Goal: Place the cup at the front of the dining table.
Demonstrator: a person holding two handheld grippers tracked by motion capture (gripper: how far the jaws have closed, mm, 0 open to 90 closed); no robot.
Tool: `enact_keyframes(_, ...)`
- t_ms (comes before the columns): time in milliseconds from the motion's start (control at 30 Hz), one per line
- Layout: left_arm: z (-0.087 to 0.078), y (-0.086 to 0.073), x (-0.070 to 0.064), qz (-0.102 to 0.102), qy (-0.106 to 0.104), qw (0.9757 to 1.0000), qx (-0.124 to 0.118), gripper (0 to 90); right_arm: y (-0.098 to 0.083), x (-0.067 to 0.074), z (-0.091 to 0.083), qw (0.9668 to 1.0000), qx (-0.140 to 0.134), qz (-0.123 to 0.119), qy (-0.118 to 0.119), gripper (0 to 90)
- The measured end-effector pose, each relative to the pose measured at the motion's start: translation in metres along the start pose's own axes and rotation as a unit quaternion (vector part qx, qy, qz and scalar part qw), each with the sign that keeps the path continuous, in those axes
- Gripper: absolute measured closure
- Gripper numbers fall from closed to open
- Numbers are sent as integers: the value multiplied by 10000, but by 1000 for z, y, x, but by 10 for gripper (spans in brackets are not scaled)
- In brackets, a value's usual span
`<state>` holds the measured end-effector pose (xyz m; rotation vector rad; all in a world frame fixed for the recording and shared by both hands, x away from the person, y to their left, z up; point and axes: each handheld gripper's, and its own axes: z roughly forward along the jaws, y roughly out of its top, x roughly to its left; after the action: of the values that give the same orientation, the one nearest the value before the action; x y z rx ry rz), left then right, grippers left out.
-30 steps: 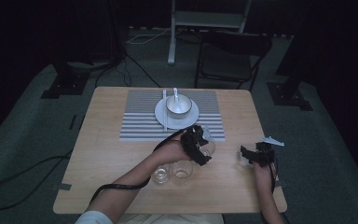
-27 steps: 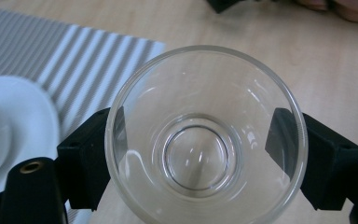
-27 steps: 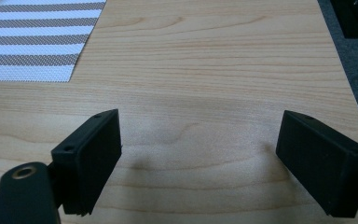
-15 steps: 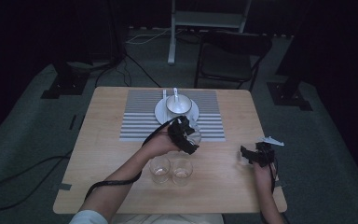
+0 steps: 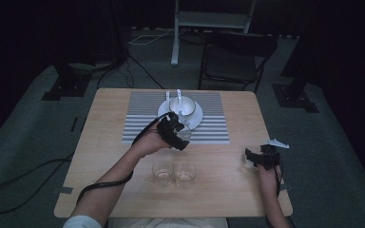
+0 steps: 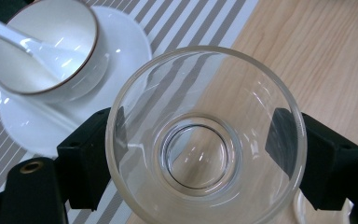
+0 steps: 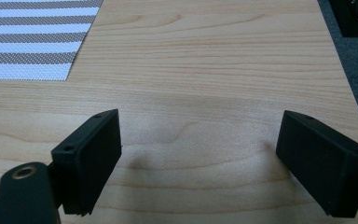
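My left gripper [image 5: 179, 135] is shut on a clear empty glass [image 5: 185, 132], held above the near edge of the striped placemat [image 5: 140, 118]. In the left gripper view the glass [image 6: 205, 140] sits between both jaws, mouth toward the camera. Just beyond it a white cup [image 6: 44, 51] with a spoon [image 6: 9, 32] stands on a white saucer [image 6: 121, 51]. Two more clear glasses [image 5: 163, 172] [image 5: 185, 175] stand side by side near the table's front. My right gripper [image 5: 250, 157] rests at the table's right side, open over bare wood [image 7: 200, 158].
The wooden table [image 5: 109, 171] ends close to the right of my right gripper. A black chair [image 5: 237, 57] and stand legs are on the floor beyond the far edge. A cable [image 5: 24, 175] trails off the table's left side.
My left gripper has carried the glass away from the two standing glasses, leftward and farther back toward the saucer. The right gripper has stayed where it was.
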<state>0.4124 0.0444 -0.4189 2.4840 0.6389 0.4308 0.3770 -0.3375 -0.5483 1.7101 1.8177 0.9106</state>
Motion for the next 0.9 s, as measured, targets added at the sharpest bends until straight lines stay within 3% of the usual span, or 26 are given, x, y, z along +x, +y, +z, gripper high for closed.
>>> enact_keyframes(467,-8,-26,25,-264,201,9993,197,184,0,0,0,10000,9,-7,-22,135)
enact_keyframes(900,-14,-47,54,-574,527,9964,334,184,0,0,0,10000,16,-18,-36,135)
